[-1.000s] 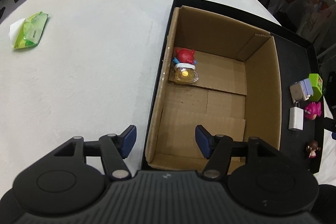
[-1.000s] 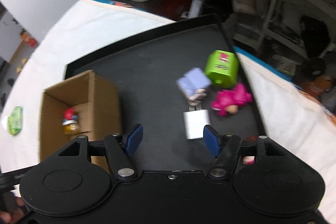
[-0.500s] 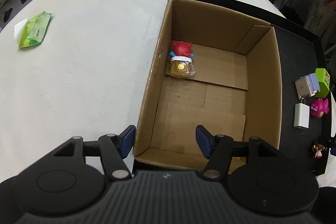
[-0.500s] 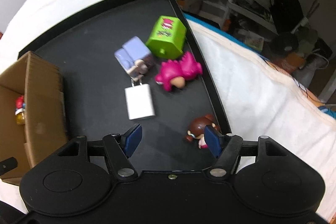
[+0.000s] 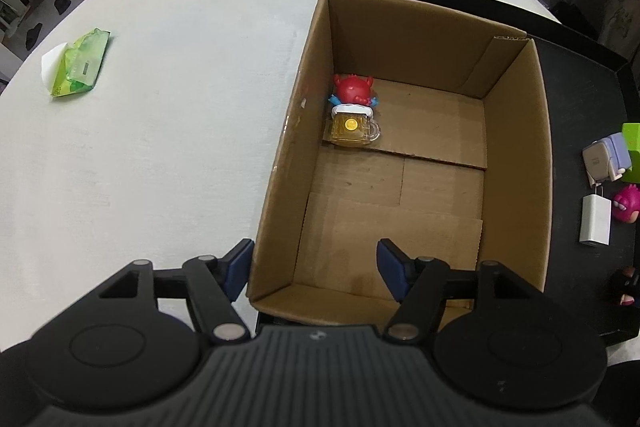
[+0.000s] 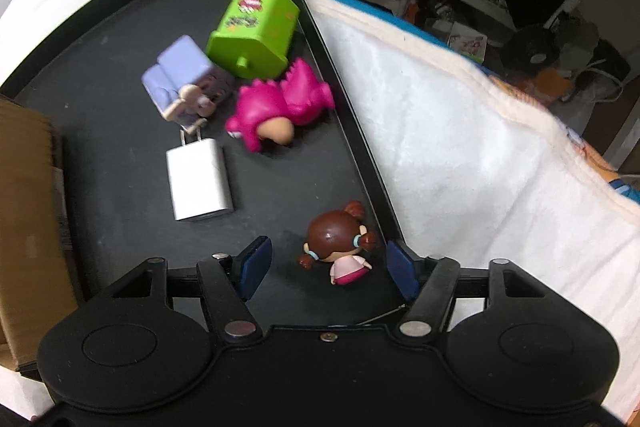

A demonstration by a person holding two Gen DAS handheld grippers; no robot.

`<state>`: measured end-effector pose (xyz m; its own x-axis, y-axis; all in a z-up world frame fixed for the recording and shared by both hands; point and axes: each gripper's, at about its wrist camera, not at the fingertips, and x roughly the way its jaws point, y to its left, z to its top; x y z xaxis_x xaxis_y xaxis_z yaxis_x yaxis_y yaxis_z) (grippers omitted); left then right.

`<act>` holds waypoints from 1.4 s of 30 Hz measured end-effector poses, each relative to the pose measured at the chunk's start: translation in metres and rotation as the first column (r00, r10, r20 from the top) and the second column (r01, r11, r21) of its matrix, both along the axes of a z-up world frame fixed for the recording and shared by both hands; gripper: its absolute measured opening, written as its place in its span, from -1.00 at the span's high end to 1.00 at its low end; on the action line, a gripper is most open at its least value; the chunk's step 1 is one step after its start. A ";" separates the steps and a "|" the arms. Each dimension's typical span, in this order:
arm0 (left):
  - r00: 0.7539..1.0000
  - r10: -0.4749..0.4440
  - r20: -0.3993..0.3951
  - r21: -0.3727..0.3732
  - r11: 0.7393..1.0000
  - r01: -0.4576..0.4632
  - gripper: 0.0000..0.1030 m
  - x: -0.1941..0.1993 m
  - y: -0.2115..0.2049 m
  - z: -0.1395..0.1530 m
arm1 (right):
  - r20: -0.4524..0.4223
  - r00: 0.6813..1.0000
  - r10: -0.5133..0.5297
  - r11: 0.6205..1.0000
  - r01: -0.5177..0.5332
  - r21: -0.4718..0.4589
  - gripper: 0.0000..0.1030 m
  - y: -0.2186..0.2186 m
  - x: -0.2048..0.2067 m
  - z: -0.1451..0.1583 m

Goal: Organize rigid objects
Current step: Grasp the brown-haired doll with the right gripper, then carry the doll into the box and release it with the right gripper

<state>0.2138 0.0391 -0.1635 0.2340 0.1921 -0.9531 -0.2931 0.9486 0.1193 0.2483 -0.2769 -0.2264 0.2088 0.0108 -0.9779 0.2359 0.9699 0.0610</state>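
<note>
The brown-haired doll figure [image 6: 335,245], glossy moulded plastic, now lies between the right gripper's [image 6: 326,265] wide-spread fingers on the matte black tray [image 6: 120,67]; a second ago it was out of view. The left gripper [image 5: 314,269], also wide, straddles the corrugated cardboard box's [image 5: 516,155] near-left corner.

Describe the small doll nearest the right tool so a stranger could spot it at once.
Start at the black tray beside the cardboard box and follow its right rim toward the camera. There, apart from the other toys, lies the doll, just ahead of the open right tool. It alone has glossy brown hair in pigtails with blue ties and a pink outfit.
</note>
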 end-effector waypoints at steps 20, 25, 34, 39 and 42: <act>1.000 0.013 0.010 -0.031 0.999 -0.013 -0.28 -0.001 0.009 -0.001 | 0.082 0.997 -0.012 0.999 0.007 0.052 0.18 0.000 0.001 0.007; 1.000 0.013 0.024 -0.045 0.999 -0.012 -0.28 -0.003 0.014 0.001 | 0.119 0.993 0.015 0.998 -0.022 0.055 0.18 0.012 -0.001 0.023; 0.996 -0.010 0.088 -0.054 0.998 0.015 -0.27 -0.012 0.021 0.003 | 0.191 0.980 0.048 0.993 -0.069 0.101 0.18 0.032 -0.001 0.055; 0.992 -0.018 0.129 -0.079 0.996 0.028 -0.20 -0.017 0.026 0.002 | 0.236 0.969 0.078 0.986 -0.109 0.122 0.18 0.051 -0.001 0.074; 0.987 -0.040 0.158 -0.064 0.997 0.051 -0.18 -0.021 0.025 0.003 | 0.267 0.959 0.098 0.981 -0.138 0.134 0.18 0.063 -0.001 0.086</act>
<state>0.1926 0.0641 -0.1604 0.3885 0.1138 -0.9144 -0.2594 0.9657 0.0100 0.2477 -0.2144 -0.1402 0.4416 0.1928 -0.8762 0.0776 0.9648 0.2514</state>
